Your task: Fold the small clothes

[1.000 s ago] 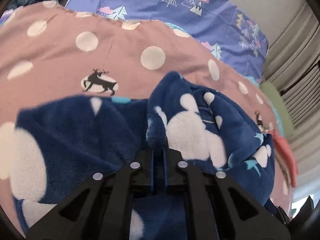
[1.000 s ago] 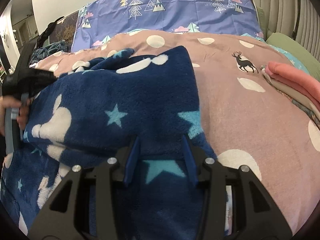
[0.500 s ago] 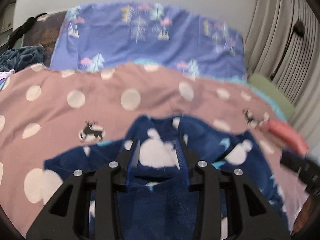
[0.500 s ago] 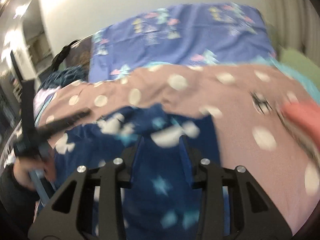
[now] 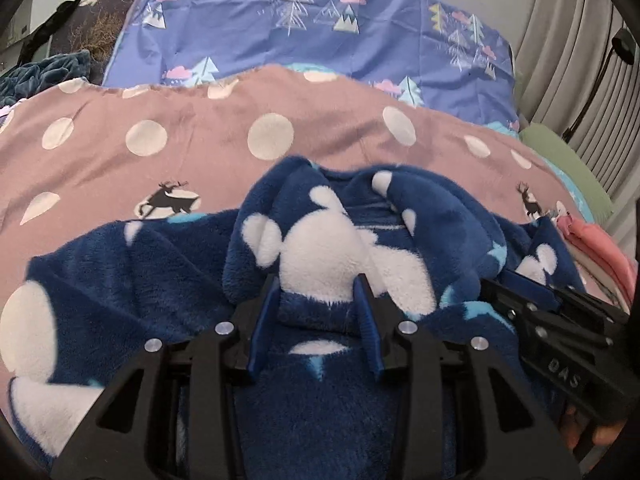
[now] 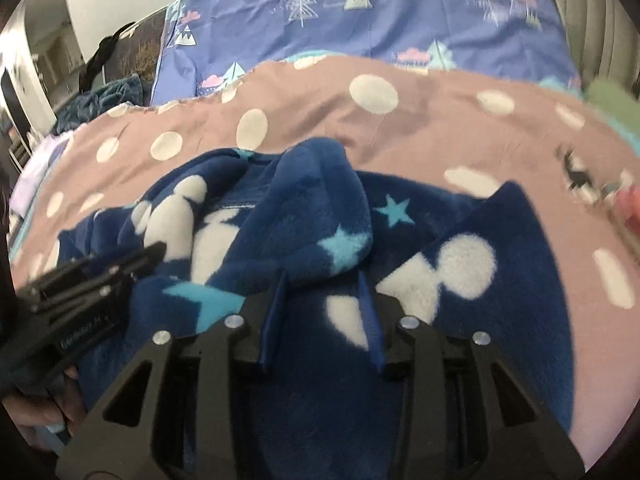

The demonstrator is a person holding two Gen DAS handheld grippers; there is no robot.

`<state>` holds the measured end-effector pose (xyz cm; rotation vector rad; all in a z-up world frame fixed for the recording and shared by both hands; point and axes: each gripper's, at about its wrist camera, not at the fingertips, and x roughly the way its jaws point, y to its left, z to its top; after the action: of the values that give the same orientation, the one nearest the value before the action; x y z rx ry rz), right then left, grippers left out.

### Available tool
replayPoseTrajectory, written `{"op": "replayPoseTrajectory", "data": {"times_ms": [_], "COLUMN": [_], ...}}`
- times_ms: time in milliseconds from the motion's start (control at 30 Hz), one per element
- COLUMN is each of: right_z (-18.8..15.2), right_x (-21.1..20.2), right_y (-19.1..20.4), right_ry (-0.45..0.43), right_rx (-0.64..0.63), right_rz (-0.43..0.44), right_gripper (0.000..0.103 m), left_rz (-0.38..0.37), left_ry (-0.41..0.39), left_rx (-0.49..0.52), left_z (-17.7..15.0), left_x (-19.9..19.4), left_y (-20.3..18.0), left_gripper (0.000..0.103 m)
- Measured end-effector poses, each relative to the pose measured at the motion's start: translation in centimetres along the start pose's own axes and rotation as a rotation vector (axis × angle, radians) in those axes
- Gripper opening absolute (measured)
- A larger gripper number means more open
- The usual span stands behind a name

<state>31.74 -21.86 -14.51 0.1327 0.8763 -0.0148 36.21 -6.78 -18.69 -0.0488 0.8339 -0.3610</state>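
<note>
A bed fills both views, covered by a pink dotted blanket (image 5: 168, 148) with a purple tree-print sheet (image 5: 320, 40) behind. On the blanket lies the navy fleece garment (image 6: 312, 232), bunched and half turned over itself. The left gripper (image 5: 316, 312) is spread, fleece bulging between its fingers without being pinched; the right gripper (image 6: 320, 308) is likewise spread above the cloth. The risk, I judge: thick pile slips or doubles, so a grab may catch two layers and drag the fold crooked.

Both wrist views look forward, low and close over the fleece garment (image 5: 152, 280) on the bed (image 5: 200, 152). Each shows the other gripper. Both share the purple pillow (image 6: 400, 20).
</note>
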Motion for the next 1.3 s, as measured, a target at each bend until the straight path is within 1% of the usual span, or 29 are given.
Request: {"op": "replayPoseTrajectory", "data": {"times_ms": [33, 67, 100, 133, 167, 200, 233, 267, 300, 333, 367, 400, 433, 467, 500, 533, 567, 600, 667, 733, 800, 867, 900, 933, 967, 1000, 1067, 1100, 1300], "right_z": [-0.3, -0.9, -1.3, -1.8, -2.8, -4.1, -4.7, -6.0, -7.1, -7.6, -7.7, -7.8, -8.0, -8.6, -9.2, -10.4, -11.3, -12.4, -15.2, -17.6, -20.3, -22.4, -23.1, -23.8, -24.6, -25.1, -26.4, -27.2, -30.9], "right_x": [-1.2, -3.3, -4.9, -6.2, -8.2, -9.4, -9.5, -8.6, -7.3, -7.2, -8.3, -9.4, -10.8, -12.8, -13.9, -15.8, -16.9, -18.0, -19.9, -20.8, -21.5, -21.9, -22.1, -22.5, -22.8, -23.1, -24.0, -24.5, -27.1], "right_y": [-0.1, -0.5, -1.1, -1.5, -2.4, -3.6, -4.3, -5.7, -6.9, -7.3, -7.2, -6.9, -6.6, -6.3, -6.0, -5.7, -5.8, -6.0, -7.4, -8.9, -10.2, -10.9, -11.1, -11.3, -11.5, -11.5, -11.5, -11.4, -11.1], "right_ry": [-0.012, -0.037, -0.057, -0.075, -0.103, -0.104, -0.089, -0.031, 0.017, 0.012, -0.010, -0.013, -0.023, -0.042, -0.055, -0.073, -0.083, -0.091, -0.085, -0.056, -0.014, 0.022, 0.033, 0.040, 0.047, 0.053, 0.067, 0.073, 0.091], "right_rx": [0.001, 0.016, 0.030, 0.037, 0.043, 0.054, 0.068, 0.111, 0.156, 0.169, 0.171, 0.177, 0.184, 0.174, 0.159, 0.127, 0.112, 0.102, 0.121, 0.159, 0.173, 0.180, 0.190, 0.204, 0.216, 0.220, 0.216, 0.212, 0.220], "right_rz": [0.012, 0.043, 0.069, 0.089, 0.089, 0.027, -0.019, -0.075, -0.038, -0.016, -0.013, -0.019, -0.016, 0.012, 0.037, 0.060, 0.062, 0.061, 0.078, 0.087, 0.073, 0.061, 0.071, 0.088, 0.106, 0.118, 0.144, 0.157, 0.221], "right_gripper": [0.039, 0.044, 0.050, 0.052, 0.056, 0.061, 0.061, 0.060, 0.059, 0.058, 0.057, 0.058, 0.060, 0.064, 0.064, 0.065, 0.067, 0.068, 0.068, 0.068, 0.067, 0.065, 0.065, 0.065, 0.065, 0.065, 0.065, 0.065, 0.065], "left_rz": [-0.003, 0.006, -0.002, -0.029, -0.042, -0.034, 0.024, 0.081, 0.147, 0.172, 0.212, 0.206, 0.161, 0.120, 0.095, 0.103, 0.122, 0.123, 0.082, 0.036, 0.027, 0.027, 0.002, -0.030, -0.078, -0.108, -0.115, -0.123, -0.225], "left_ry": [-0.004, -0.007, -0.027, -0.053, -0.076, -0.097, -0.095, -0.053, 0.057, 0.050, -0.006, 0.001, 0.008, -0.012, -0.050, -0.099, -0.123, -0.128, -0.105, -0.049, 0.012, 0.046, 0.060, 0.074, 0.097, 0.120, 0.134, 0.133, 0.164], "left_rx": [-0.004, -0.009, -0.010, -0.005, 0.002, 0.009, 0.016, 0.033, 0.099, 0.171, 0.223, 0.224, 0.216, 0.216, 0.228, 0.246, 0.250, 0.244, 0.184, 0.125, 0.101, 0.061, 0.020, -0.011, -0.045, -0.056, -0.019, 0.005, 0.030], "left_z": [-0.1, -0.3, -0.6, -1.1, -1.7, -2.4, -3.4, -4.1, -5.6, -6.6, -7.3, -7.5, -7.8, -8.2, -9.0, -10.2, -11.3, -12.2, -15.1, -18.2, -20.2, -21.6, -22.0, -22.3, -22.9, -23.6, -25.2, -25.9, -28.8], "left_x": [-1.1, -2.3, -4.2, -6.0, -7.5, -8.7, -9.0, -8.2, -6.2, -6.1, -7.5, -8.7, -10.1, -11.8, -13.6, -15.9, -17.5, -18.4, -20.9, -22.5, -23.0, -23.4, -23.7, -23.9, -24.1, -24.2, -24.5, -25.0, -27.6], "left_y": [0.2, 0.4, 0.8, 1.2, 1.6, 2.0, 2.4, 2.5, 2.4, 1.9, 1.1, 0.8, 0.7, 0.7, 0.9, 1.3, 1.9, 2.5, 4.9, 7.3, 9.2, 10.6, 11.4, 12.0, 12.7, 13.0, 12.7, 12.4, 11.6], "left_gripper": [0.051, 0.060, 0.061, 0.062, 0.062, 0.072, 0.078, 0.079, 0.080, 0.080, 0.080, 0.080, 0.080, 0.080, 0.083, 0.085, 0.089, 0.090, 0.090, 0.090, 0.090, 0.088, 0.081, 0.077, 0.069, 0.060, 0.054, 0.054, 0.053]}}
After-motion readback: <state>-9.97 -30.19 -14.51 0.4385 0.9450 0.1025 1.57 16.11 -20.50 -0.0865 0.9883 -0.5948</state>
